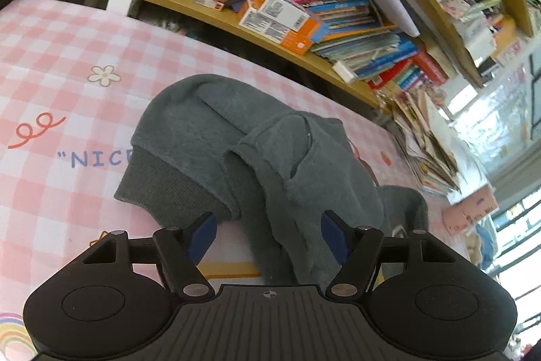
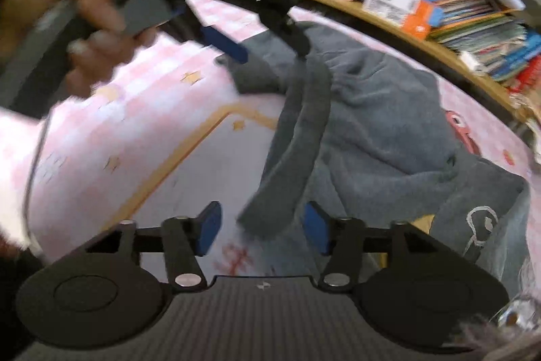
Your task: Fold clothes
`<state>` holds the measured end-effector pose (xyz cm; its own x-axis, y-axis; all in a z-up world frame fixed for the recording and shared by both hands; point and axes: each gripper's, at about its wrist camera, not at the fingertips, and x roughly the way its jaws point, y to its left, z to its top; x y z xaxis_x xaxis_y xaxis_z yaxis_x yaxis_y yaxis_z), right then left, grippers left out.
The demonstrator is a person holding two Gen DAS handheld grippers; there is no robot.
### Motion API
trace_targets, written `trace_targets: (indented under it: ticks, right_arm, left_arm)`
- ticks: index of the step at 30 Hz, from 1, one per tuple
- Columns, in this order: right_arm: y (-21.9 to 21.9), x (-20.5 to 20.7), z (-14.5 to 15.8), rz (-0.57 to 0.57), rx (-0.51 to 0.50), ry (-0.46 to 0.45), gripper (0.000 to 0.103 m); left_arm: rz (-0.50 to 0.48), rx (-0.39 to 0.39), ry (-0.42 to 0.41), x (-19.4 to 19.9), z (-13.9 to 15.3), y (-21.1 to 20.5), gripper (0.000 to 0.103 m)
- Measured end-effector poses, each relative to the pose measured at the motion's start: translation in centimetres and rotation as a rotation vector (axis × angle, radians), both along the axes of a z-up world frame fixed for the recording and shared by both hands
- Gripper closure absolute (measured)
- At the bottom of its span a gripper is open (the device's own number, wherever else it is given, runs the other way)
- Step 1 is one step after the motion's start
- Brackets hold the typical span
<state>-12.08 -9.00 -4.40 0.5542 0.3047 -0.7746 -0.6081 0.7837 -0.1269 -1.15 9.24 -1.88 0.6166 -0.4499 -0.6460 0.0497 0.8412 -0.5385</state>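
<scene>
Between my left gripper's (image 1: 268, 234) half-open jaws hangs the grey sweatshirt (image 1: 236, 138), ungripped; my right gripper (image 2: 262, 231) straddles its cuff (image 2: 294, 138) loosely, ready to fold.

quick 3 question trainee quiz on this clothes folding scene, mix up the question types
1. True or false: the grey sweatshirt lies on a pink checked bedsheet.
2. Multiple choice: what stands behind the bed? A) a bookshelf full of books B) a fridge C) a bare wall
3. Fill in: in the right wrist view, the ribbed grey ______ of the garment hangs down between the open pads of the right gripper.

Key
1. True.
2. A, the bookshelf.
3. Band; neither pad presses on it. The left gripper is also open, with grey cloth between its fingers but not clamped.
</scene>
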Motion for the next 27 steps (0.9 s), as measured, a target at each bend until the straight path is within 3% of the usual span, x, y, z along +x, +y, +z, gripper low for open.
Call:
trace_targets:
  ticks: [4,6,7,9,14,19,22,23,27]
  right_arm:
    - [1.7,0.8,-1.6,-0.078,-0.093,-0.013,0.045]
    - [1.0,1.2,-2.0,-0.120,-0.086,0.015,0.054]
    - [0.3,1.4,-1.9,-0.148,-0.063,0.037,0.066]
    - [-1.7,1.5,-1.4,-0.222,-0.040,0.063,0.068]
    - [-7.6,-0.1,-0.5,-0.357,-0.028,0.101,0.066]
    - [-9.9,-1.7,-0.4,-0.339,-0.019,0.075,0.060]
    - [-9.0,-2.0,-0.3,-0.298,-0.059,0.037,0.060]
    - [-8.8,-2.1,-0.2,-0.292,-0.066,0.031,0.059]
    - [-8.4,-2.3,0.3,-0.283,-0.063,0.015,0.057]
  left_arm:
    - [-0.009,0.005,0.002,0.2,0.1,0.4,0.035]
    - [-0.015,0.014,-0.009,0.4,0.2,0.4,0.035]
    - [-0.022,0.029,-0.020,0.4,0.3,0.2,0.035]
    - [-0.040,0.070,-0.048,0.4,0.6,-0.2,0.035]
    - [-0.112,0.206,-0.081,0.8,0.6,-2.5,0.040]
    - [-0.183,0.170,-0.023,1.5,-0.3,-4.6,0.044]
    - [-0.163,0.170,0.027,1.9,-1.2,-5.0,0.047]
    - [-0.157,0.174,0.040,1.9,-1.4,-5.1,0.053]
    - [-0.150,0.185,0.066,1.8,-2.0,-5.2,0.054]
